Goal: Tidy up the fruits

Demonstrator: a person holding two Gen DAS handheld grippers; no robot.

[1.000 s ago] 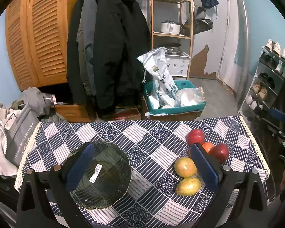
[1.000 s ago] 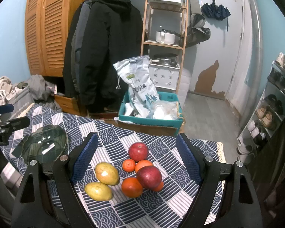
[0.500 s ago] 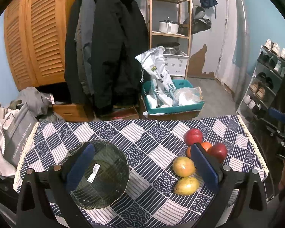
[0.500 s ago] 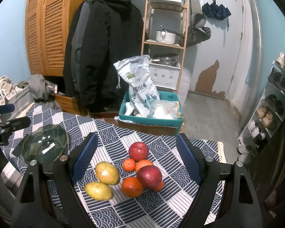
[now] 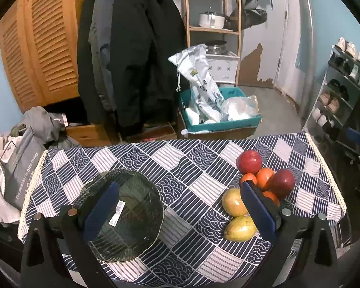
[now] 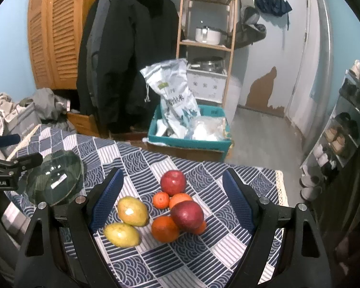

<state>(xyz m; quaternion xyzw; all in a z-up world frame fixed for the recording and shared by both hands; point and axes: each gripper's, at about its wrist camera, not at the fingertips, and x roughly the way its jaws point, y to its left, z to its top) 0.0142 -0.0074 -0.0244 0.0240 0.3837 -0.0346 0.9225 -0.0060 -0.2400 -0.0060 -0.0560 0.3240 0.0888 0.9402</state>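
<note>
Hovering above the heap of fruit, the right gripper (image 6: 172, 204) has its jaws spread wide with nothing between them, and the pile sits directly ahead and below, framed by the two fingers. The dark red apple (image 6: 187, 214) lies nearly on the gripper's centre line, perched on the oranges (image 6: 165, 229), with a second red apple (image 6: 173, 183) further ahead. The two mangoes (image 6: 132, 211) lie toward its left finger, each with its long axis slanting across the gap rather than along it (so a grasp on one would likely want a turn of the wrist).

The left gripper (image 5: 180, 212) is equally wide open and empty, but it is centred elsewhere: the glass bowl (image 5: 122, 218) sits under its left finger, while the fruit is off to its right, partly behind the right finger. Judged from this, the right hand is the nearer one for picking fruit, and the left is placed to mind the bowl, probably the destination.

The right wrist view shows the whole pile unobstructed, including the small orange (image 6: 161, 200) and the stacking of the apple. The left wrist view hides part of the oranges behind its finger, yet shows the bowl whole on the checked surface (image 5: 180, 168), well apart from the fruit, empty except for a label.
</note>
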